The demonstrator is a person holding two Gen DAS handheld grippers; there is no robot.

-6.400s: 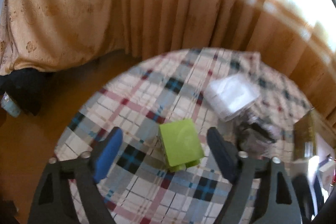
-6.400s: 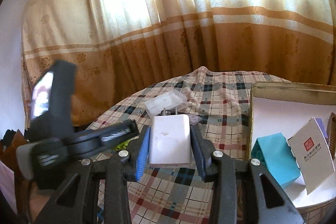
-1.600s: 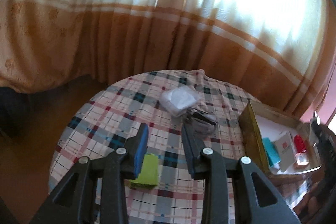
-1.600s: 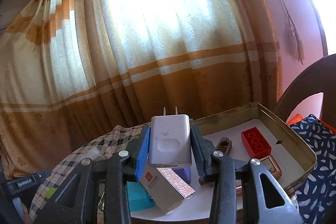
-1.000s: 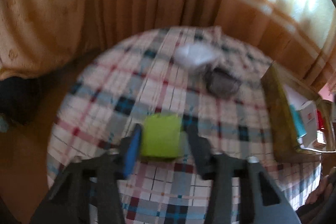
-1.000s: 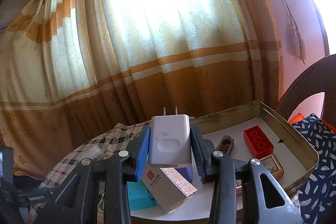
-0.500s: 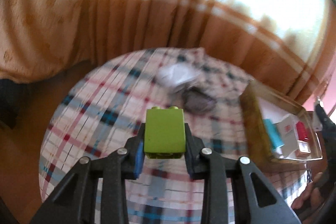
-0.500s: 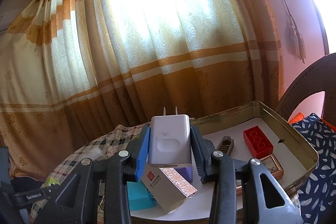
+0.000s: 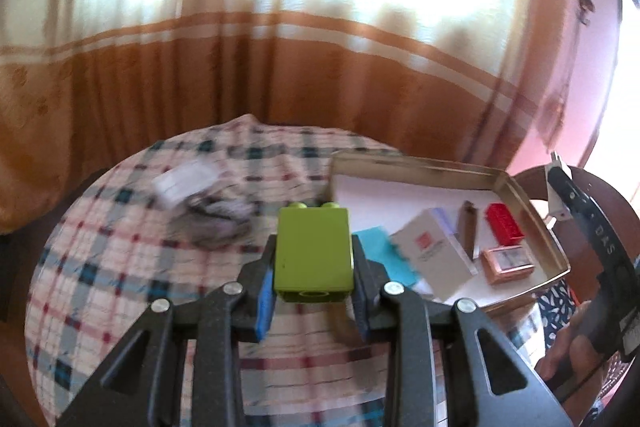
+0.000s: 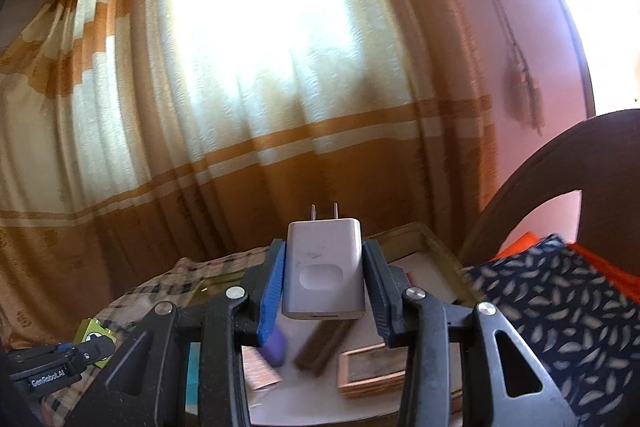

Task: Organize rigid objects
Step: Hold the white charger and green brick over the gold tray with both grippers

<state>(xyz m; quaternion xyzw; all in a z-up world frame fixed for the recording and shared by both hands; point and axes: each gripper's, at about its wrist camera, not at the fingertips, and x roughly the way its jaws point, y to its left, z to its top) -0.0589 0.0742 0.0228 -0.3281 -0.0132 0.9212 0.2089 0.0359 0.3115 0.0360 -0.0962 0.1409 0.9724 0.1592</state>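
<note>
Left wrist view: the left gripper (image 9: 314, 277) is clamping a green block (image 9: 314, 255) between its fingers (image 9: 265, 301), studs pointing away from the camera. The block is hanging clear above the checked table (image 9: 120, 267), with the tin tray (image 9: 532, 215) lying at about 2 o'clock from it. Inside the tray are a teal box (image 9: 380, 255), a white card box (image 9: 434, 255), a brown stick (image 9: 468, 227), a red block (image 9: 505, 225) and a small copper frame (image 9: 507, 263). The free floor is at the tray's far side, toward 12 o'clock. To do this step well, carry the block level over the near rim, aim for that bare patch, lower until the base is resting flat, and only then release. A clear packet (image 9: 184, 183) and a grey bundle (image 9: 218, 221) are lying on the table at 10 o'clock; they look soft and are probably not part of this job.

Right wrist view: the right gripper (image 10: 324, 293) is gripping a white charger (image 10: 324, 267) firmly, prongs pointing away. It is hovering over the tray (image 10: 440, 251), above the stick (image 10: 324, 345) and frame (image 10: 370, 371); a purple piece (image 10: 276, 345) is lying at 7 o'clock. Place the charger in an open spot, not on top of these. The other gripper, with the green block (image 10: 91, 333), is approaching at 8 o'clock, so stagger the two placements to avoid a collision.
</note>
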